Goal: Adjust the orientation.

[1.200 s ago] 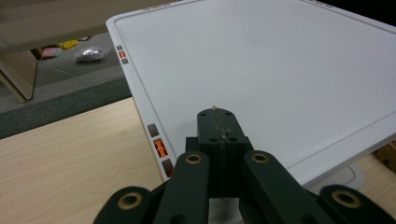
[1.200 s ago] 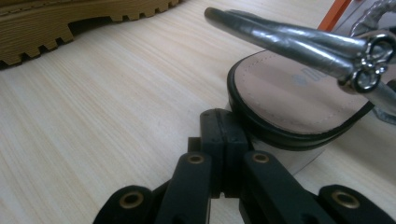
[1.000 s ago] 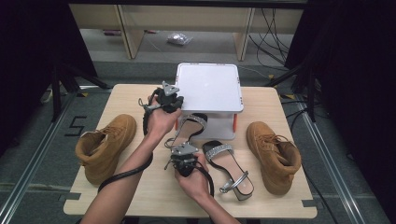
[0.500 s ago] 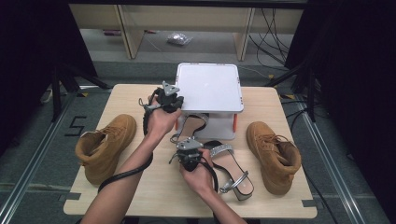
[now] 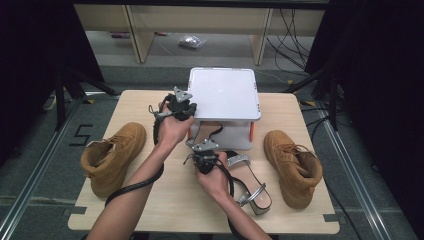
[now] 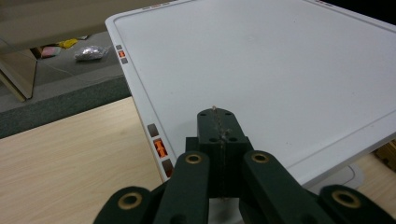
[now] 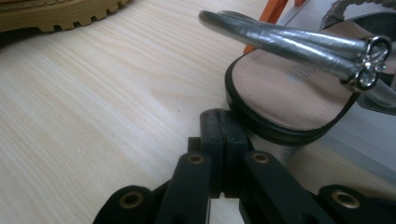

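I can read a large "5" marked on the floor [image 5: 80, 135] left of the counter [image 5: 165, 205]; the print on the insole of the silver sandal [image 5: 248, 181] is too blurred in the right gripper view to make out.

That sandal lies on the counter in front of the white box [image 5: 223, 94], its long axis running from the box's front down toward the right near corner, heel block at the near end and toe end toward the box. A second sandal [image 5: 207, 131] sits partly under the box's overhang. One tan boot [image 5: 111, 156] lies at the left of the counter, another tan boot [image 5: 294, 166] at the right.

My right gripper [image 5: 204, 156] has its jaws pressed together with nothing between them. In the right gripper view its tips [image 7: 223, 140] sit just against the sandal's dark sole edge [image 7: 280, 133], with the silver strap [image 7: 299, 44] and its buckle above; I cannot tell if they touch.

My left gripper [image 5: 179, 102] is also closed and empty, held at the left edge of the box. In the left gripper view its tips [image 6: 219, 135] hover over the white lid [image 6: 261, 70], near a small orange tab [image 6: 160, 148] on the rim.
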Demonstrator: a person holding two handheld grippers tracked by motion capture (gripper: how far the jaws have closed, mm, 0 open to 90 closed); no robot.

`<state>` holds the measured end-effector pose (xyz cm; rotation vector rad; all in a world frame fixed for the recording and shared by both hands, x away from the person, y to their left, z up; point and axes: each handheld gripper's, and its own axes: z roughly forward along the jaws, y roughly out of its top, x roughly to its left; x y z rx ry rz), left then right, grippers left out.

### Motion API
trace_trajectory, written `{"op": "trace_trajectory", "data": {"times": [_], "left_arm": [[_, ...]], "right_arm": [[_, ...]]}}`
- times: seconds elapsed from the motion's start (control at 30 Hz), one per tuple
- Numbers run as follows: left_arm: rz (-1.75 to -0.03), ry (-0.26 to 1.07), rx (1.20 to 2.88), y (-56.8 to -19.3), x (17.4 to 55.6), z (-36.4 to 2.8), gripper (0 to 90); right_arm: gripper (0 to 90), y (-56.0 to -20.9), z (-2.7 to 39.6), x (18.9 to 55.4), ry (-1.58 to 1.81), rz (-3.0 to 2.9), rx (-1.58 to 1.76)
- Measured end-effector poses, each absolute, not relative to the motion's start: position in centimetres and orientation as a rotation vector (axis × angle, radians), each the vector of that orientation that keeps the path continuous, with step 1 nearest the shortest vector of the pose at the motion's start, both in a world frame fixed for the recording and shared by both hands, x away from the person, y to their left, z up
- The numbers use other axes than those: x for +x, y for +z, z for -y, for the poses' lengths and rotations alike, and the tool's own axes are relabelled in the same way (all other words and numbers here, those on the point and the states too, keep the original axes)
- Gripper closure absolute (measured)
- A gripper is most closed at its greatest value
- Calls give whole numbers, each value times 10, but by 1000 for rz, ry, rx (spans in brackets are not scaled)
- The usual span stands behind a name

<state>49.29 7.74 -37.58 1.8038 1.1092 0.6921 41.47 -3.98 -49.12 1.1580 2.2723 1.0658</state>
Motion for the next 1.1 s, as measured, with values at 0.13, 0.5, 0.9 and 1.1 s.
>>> {"op": "trace_trajectory", "data": {"times": [0.13, 0.5, 0.9, 1.1], "left_arm": [[-1108, 692, 1805, -376, 493, -78, 898], [-1109, 689, 1802, -376, 493, -78, 898], [-1108, 690, 1804, -376, 493, -78, 897], [-1107, 691, 1806, -376, 493, -78, 897]], "right_arm": [[900, -493, 38, 418, 1044, -2287, 1130], [900, -493, 38, 435, 1026, -2276, 1192], [900, -491, 37, 447, 1024, -2282, 1240], [881, -493, 38, 449, 1023, -2269, 1207]]}}
